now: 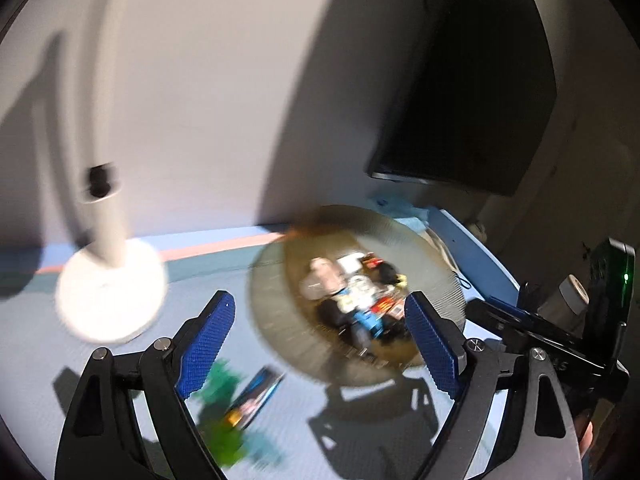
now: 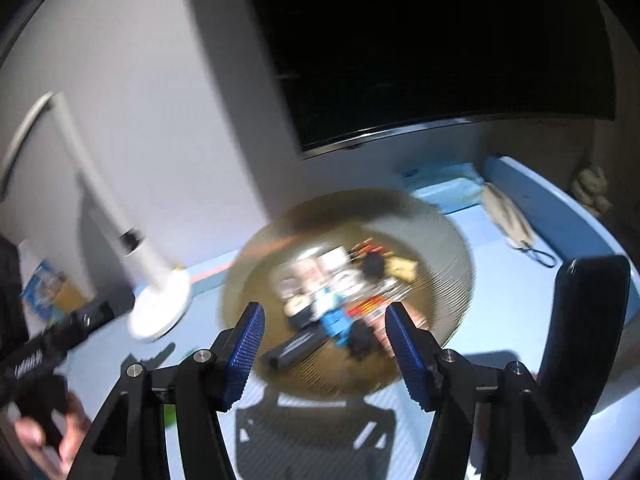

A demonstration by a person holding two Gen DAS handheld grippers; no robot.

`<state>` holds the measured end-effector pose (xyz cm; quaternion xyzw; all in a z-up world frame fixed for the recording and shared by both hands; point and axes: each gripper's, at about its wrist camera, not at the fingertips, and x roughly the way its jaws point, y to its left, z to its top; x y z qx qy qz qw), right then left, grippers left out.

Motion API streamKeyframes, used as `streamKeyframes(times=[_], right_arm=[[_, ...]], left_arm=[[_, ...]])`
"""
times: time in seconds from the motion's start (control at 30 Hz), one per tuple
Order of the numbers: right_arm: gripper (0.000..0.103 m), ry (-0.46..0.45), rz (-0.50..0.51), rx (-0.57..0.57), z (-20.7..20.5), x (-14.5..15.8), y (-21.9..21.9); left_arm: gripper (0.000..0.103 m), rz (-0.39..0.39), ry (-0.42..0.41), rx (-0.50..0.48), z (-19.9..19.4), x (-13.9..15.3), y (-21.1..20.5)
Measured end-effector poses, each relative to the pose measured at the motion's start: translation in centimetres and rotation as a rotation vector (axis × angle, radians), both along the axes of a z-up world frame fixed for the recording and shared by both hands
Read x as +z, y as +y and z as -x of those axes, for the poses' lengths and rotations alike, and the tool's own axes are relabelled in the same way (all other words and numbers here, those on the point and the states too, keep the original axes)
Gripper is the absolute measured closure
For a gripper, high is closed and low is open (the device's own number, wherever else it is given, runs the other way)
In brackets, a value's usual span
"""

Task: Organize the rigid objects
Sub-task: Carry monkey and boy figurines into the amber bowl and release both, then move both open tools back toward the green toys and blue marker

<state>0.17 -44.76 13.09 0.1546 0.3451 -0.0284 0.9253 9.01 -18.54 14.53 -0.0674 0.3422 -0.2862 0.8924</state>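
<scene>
Basket: round woven basket sits on the light blue surface, already full of small mixed items, blurred; judged the collecting spot for the task.
Items in basket: blue block, dark flat bar, red and white bits; too smeared to name further.
Loose items: green pieces and a flat blue packet lie on the surface near the left gripper, outside the basket; probably still to be gathered.
Left gripper: left gripper is spread wide, nothing between the pads, held above the surface with the basket ahead and the loose items below its left finger.
Right gripper: right gripper is also wide apart and empty, aimed at the basket's near rim.
Lamp: white lamp stands on its round base left of the basket, apart from it.
Screen: dark screen is on the wall behind.
Cloth: pale folded thing lies on the far right of the surface, away from the basket.
Blur: both views are smeared, so fine contact cannot be told.
Judgement: empty wide grippers suit a fresh pick, likely the green pieces.
</scene>
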Motion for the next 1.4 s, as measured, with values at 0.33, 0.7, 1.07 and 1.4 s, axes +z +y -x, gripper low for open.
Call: streamKeyframes(times=[0.33,0.7,1.07,1.4], right_arm=[[0.027,0.072,0.016,0.179,2.6,-5.8,8.8],[0.026,0.187,0.091,0.216,0.3,-12.0,11.8],[0.026,0.205,0.077,0.265,0.1,-12.5,12.2],[0.03,0.178,0.084,0.321,0.4,-10.9,13.4]], left_arm=[[0.017,-0.043,0.171,0.262,4.3,-7.6,13.1],[0.017,-0.08,0.188,0.291,4.3,-12.7,14.2],[0.017,-0.064,0.198,0.261,4.4,-12.7,13.9],[0.019,-0.156,0.205,0.098,4.3,-11.8,10.3]])
